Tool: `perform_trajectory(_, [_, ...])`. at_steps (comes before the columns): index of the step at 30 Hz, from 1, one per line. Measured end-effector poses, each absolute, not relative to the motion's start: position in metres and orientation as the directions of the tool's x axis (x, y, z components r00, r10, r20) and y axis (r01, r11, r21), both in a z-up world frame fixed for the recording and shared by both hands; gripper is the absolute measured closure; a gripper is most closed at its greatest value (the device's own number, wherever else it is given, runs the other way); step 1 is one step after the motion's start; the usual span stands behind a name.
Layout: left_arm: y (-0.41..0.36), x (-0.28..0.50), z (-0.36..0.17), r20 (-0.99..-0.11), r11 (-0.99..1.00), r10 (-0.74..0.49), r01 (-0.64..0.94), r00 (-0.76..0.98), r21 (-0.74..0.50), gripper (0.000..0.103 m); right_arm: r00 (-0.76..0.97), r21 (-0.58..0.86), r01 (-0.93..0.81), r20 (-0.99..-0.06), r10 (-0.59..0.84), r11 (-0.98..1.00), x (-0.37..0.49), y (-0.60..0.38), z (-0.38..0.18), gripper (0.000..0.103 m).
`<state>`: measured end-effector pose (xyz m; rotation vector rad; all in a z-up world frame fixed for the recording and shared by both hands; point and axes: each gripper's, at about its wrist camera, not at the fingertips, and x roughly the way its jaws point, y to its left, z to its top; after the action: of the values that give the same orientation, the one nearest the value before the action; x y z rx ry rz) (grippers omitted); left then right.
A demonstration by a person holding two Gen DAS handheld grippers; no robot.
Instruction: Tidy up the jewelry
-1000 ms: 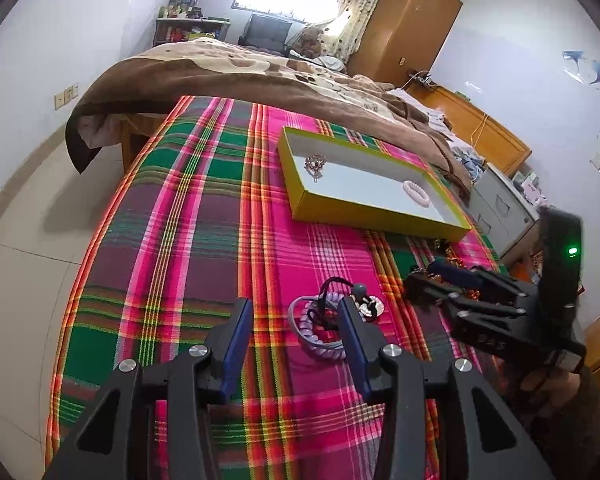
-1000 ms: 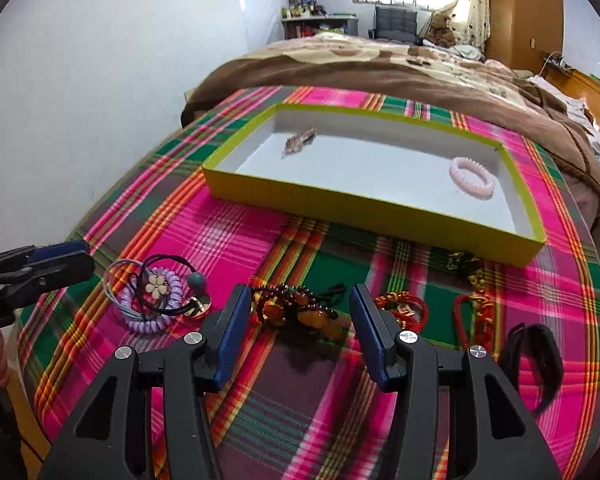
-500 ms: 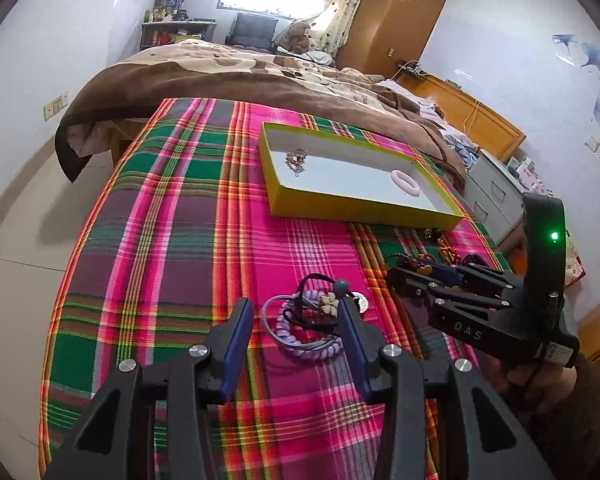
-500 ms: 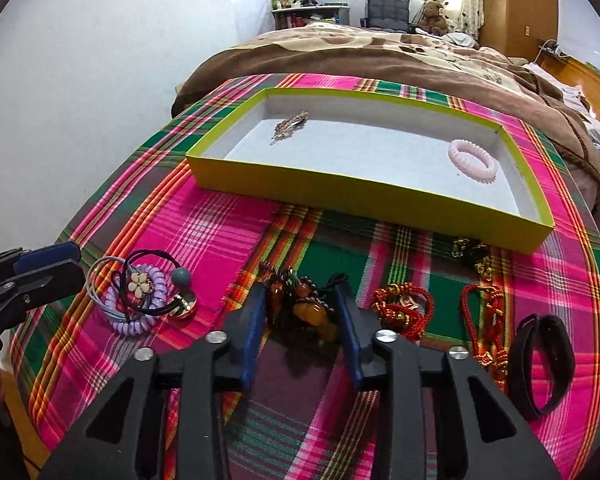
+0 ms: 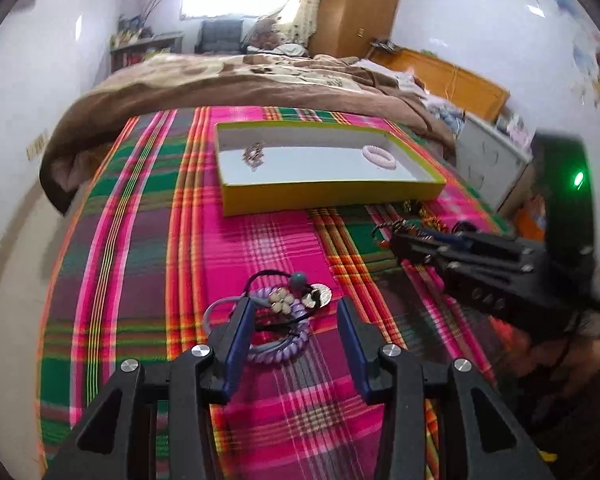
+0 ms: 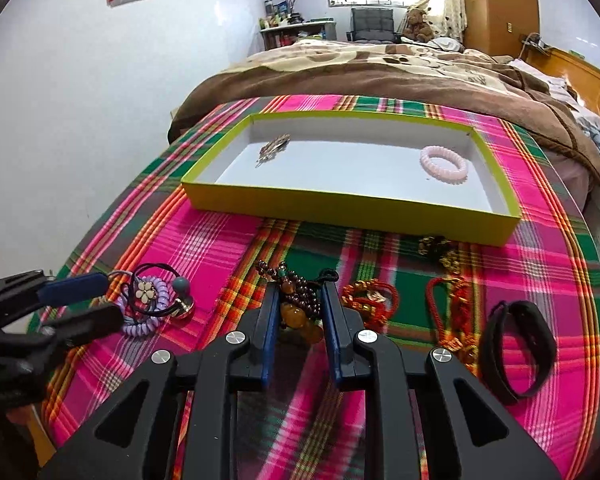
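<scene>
A yellow-green tray [image 6: 352, 204] [image 5: 328, 196] lies on the plaid cloth and holds a brooch [image 6: 274, 147] and a pink coil bracelet [image 6: 443, 164]. My right gripper [image 6: 298, 300] is shut on a brown bead bracelet with amber beads [image 6: 298, 312], low over the cloth. My left gripper [image 5: 296, 320] is open around a pile of hair ties: a purple coil [image 5: 284, 344], a flower tie [image 5: 282, 298] and black loops. The pile also shows in the right wrist view [image 6: 152, 304].
To the right of the bead bracelet lie a red-gold bracelet [image 6: 370, 300], a red cord charm [image 6: 452, 312], a black band [image 6: 518, 354] and a dark gold piece [image 6: 436, 248]. A brown blanket [image 6: 380, 76] covers the bed beyond the tray. The cloth's edge drops off left.
My right gripper has closed onto the brown bead bracelet. My left gripper has moved forward so its open fingers now flank the hair tie pile.
</scene>
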<state>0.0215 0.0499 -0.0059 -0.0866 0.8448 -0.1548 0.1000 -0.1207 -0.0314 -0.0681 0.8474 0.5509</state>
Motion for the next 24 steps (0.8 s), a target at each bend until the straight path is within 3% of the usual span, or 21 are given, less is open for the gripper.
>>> perform_trajectory(3, [0.039,0.029,-0.007,-0.737,0.980,-0.197,0.134,0.647,-0.145,0.061,0.544,0.164,-0.478,-0.716,0.437,0.863,0.097,-0.129,-0.026,0.082])
perform_trajectory(6, [0.023,0.033,-0.007,-0.727,0.988,-0.134,0.147,0.673,-0.047,0.061,0.551,0.176,-0.471,-0.707,0.444,0.865,0.096,-0.137,-0.022,0.082])
perform_trajectory(9, [0.017,0.044,-0.015,-0.759,0.986,-0.150,0.154,0.633,-0.066,0.061,0.556,0.186,-0.465,-0.700,0.449,0.866,0.095,-0.144,-0.019,0.082])
perform_trajectory(15, [0.012,0.057,-0.033,-0.785,0.990,-0.117,0.133,0.609,-0.044,0.075,0.549,0.199,-0.466,-0.698,0.459,0.862,0.095,-0.149,-0.021,0.082])
perform_trajectory(24, [0.017,0.060,-0.037,-0.795,0.995,-0.071,0.097,0.602,-0.015,0.078,0.551,0.206,-0.465,-0.695,0.463,0.861,0.097,-0.154,-0.022,0.082])
